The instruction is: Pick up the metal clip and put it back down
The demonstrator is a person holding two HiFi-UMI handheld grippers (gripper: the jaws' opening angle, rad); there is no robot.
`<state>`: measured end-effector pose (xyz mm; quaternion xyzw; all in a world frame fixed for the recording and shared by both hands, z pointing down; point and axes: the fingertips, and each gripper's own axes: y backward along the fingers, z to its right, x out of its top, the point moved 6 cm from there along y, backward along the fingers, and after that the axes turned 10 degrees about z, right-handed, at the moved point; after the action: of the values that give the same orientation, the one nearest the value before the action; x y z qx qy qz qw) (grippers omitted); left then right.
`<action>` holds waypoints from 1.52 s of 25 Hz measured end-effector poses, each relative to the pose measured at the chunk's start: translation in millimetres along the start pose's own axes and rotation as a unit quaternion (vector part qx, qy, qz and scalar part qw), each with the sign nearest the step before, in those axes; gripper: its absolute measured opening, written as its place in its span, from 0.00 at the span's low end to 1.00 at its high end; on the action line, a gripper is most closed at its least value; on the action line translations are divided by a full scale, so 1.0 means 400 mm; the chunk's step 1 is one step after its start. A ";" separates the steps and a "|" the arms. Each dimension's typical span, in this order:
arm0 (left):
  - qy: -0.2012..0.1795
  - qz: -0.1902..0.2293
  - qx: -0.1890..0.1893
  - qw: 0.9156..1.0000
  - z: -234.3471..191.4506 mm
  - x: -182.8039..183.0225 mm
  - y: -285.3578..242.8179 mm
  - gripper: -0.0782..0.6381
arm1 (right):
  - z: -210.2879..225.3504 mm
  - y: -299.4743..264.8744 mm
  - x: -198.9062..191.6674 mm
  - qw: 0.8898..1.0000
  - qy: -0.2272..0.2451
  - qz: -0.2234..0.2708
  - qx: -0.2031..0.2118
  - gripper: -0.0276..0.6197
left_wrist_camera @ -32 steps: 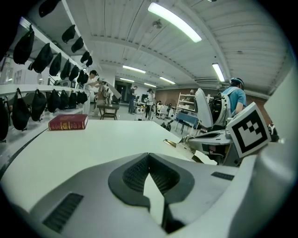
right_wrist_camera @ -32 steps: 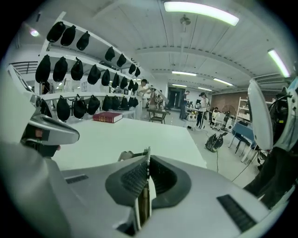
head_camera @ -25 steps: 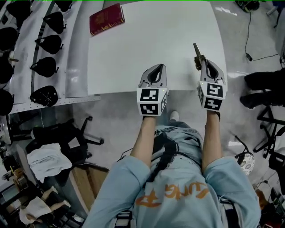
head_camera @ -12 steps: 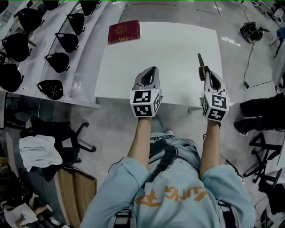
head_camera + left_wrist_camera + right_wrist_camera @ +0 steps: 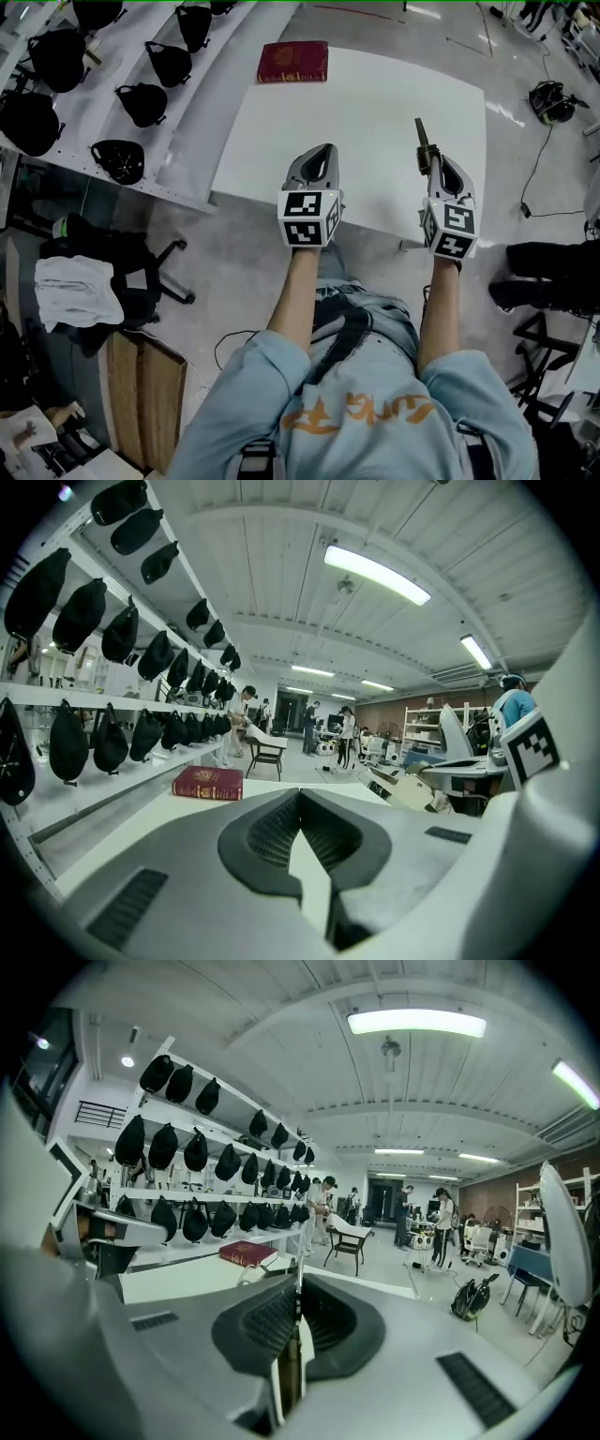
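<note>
In the head view the metal clip point(image 5: 422, 137), a thin dark strip, sticks forward out of my right gripper point(image 5: 432, 157), which is shut on it above the right near part of the white table point(image 5: 366, 103). The right gripper view shows the clip point(image 5: 297, 1309) edge-on, pinched between the ribbed pads. My left gripper point(image 5: 324, 148) hovers over the table's near edge, level with the right one. Its tips point(image 5: 300, 795) meet and hold nothing.
A red book lies at the table's far left corner point(image 5: 293, 62) point(image 5: 207, 783) point(image 5: 247, 1253). White shelves with several black caps point(image 5: 141, 98) run along the left. A black chair point(image 5: 141, 272) stands low on the left. A dark bag point(image 5: 551, 97) and cables lie on the floor to the right.
Both grippers have lifted a little over the table's near edge, the right one still gripping the clip. The head view has shifted, so the book and table sit further right.
</note>
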<state>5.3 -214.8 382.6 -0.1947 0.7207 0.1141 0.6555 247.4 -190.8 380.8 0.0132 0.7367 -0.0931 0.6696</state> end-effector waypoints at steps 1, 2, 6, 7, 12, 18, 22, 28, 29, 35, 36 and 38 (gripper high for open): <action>0.001 -0.001 0.003 1.000 -0.008 -0.001 -0.002 0.14 | -0.005 -0.012 0.000 1.000 0.000 -0.001 0.003 0.09; 0.001 -0.002 0.005 1.000 -0.017 -0.001 -0.006 0.14 | -0.010 -0.026 0.000 1.000 -0.001 -0.002 0.006 0.09; 0.001 -0.006 0.018 1.000 -0.064 -0.001 -0.019 0.14 | -0.039 -0.083 0.000 1.000 -0.002 -0.005 0.020 0.09; 0.002 -0.007 0.022 1.000 -0.077 -0.002 -0.023 0.14 | -0.048 -0.098 0.000 1.000 -0.001 -0.006 0.024 0.09; 0.007 -0.021 0.033 0.999 -0.141 -0.015 -0.054 0.14 | -0.092 -0.177 -0.008 0.999 -0.002 -0.017 0.041 0.09; 0.020 -0.042 0.029 0.998 -0.209 -0.040 -0.133 0.14 | -0.124 -0.291 -0.026 0.998 0.002 -0.041 0.048 0.09; 0.028 -0.057 0.017 0.998 -0.246 -0.062 -0.187 0.14 | -0.138 -0.353 -0.044 0.997 0.008 -0.058 0.045 0.09; 0.043 -0.072 -0.005 0.996 -0.295 -0.087 -0.270 0.14 | -0.182 -0.450 -0.081 0.995 0.030 -0.085 0.038 0.09; 0.046 -0.074 -0.008 0.996 -0.303 -0.091 -0.281 0.14 | -0.191 -0.463 -0.087 0.995 0.036 -0.090 0.039 0.09; 0.064 -0.087 -0.011 0.994 -0.371 -0.122 -0.327 0.14 | -0.227 -0.532 -0.119 0.990 0.071 -0.119 0.034 0.09; 0.067 -0.089 -0.008 0.994 -0.385 -0.127 -0.331 0.14 | -0.233 -0.545 -0.124 0.989 0.078 -0.123 0.035 0.09; 0.071 -0.091 -0.002 0.993 -0.416 -0.135 -0.340 0.14 | -0.249 -0.568 -0.135 0.986 0.091 -0.131 0.038 0.09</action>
<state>-82.7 -399.6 467.3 -0.2688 0.7444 0.0411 0.6099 122.2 -392.9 469.7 -0.0492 0.7858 -0.2066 0.5808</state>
